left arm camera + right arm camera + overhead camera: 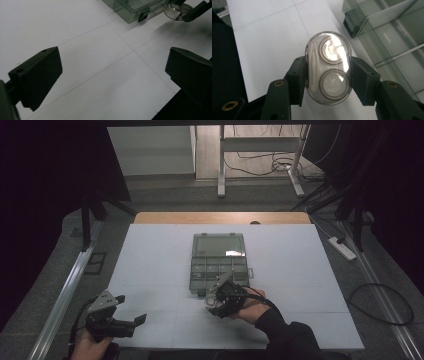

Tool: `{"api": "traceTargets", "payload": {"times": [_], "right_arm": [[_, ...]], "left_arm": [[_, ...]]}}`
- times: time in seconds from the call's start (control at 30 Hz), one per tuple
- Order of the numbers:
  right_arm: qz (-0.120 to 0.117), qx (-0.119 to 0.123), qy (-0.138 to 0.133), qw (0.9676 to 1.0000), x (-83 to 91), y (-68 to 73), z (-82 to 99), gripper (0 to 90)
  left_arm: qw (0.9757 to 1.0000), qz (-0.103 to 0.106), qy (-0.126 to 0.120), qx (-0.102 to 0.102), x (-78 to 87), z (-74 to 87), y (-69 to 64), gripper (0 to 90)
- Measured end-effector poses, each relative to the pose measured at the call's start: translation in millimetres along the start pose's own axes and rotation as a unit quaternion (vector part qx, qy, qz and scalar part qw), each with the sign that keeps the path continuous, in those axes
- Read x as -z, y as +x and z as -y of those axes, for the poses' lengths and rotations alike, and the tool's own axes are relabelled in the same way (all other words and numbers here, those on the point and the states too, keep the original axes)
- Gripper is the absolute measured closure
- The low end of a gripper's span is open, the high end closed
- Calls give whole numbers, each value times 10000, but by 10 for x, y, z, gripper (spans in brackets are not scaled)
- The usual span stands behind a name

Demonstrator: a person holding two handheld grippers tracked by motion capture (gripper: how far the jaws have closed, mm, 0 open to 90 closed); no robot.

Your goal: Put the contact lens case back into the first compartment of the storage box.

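A: What's the right gripper (328, 68) got?
B: A small clear oval case (328, 67) w/ two round cups inside. Both jaws press on its sides, so it's squeezed tight, up off the white table (150, 270).
A: Where's that?
B: Just beside the open clear box (218, 262), at its near edge.
A: And the left gripper (112, 75)?
B: Jaws wide apart, nothing in them, over bare table.

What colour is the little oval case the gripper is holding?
The oval case is clear see-through plastic, with two round silvery cups inside. The right gripper view shows it best.
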State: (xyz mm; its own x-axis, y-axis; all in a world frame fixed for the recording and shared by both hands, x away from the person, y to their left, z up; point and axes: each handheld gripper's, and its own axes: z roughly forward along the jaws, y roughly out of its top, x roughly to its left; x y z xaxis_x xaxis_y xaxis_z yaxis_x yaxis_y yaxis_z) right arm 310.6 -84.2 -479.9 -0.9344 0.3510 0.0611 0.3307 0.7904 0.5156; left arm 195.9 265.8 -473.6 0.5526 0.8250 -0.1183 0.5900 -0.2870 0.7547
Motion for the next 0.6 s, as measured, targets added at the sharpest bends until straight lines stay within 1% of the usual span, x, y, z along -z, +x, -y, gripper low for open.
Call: {"api": "traceTargets", "payload": {"times": [0.07, 0.1, 0.17, 0.37, 0.6], "right_arm": [[-2, -74, -94, 9999, 47, -17, -18, 488], [-2, -74, -94, 9999, 47, -17, -18, 488], [2, -153, -150, 9998, 79, -31, -31, 488], [89, -325, -334, 9989, 166, -80, -65, 488], [158, -523, -467, 9974, 202, -145, -122, 488]], "left_arm": [[10000, -1, 1, 2, 0, 0, 0, 8], [10000, 0, 2, 3, -1, 0, 1, 8], [10000, -3, 1, 2, -2, 0, 0, 8], [10000, -6, 7, 2, -5, -3, 0, 8], [10000, -1, 14, 2, -8, -6, 1, 8]]}}
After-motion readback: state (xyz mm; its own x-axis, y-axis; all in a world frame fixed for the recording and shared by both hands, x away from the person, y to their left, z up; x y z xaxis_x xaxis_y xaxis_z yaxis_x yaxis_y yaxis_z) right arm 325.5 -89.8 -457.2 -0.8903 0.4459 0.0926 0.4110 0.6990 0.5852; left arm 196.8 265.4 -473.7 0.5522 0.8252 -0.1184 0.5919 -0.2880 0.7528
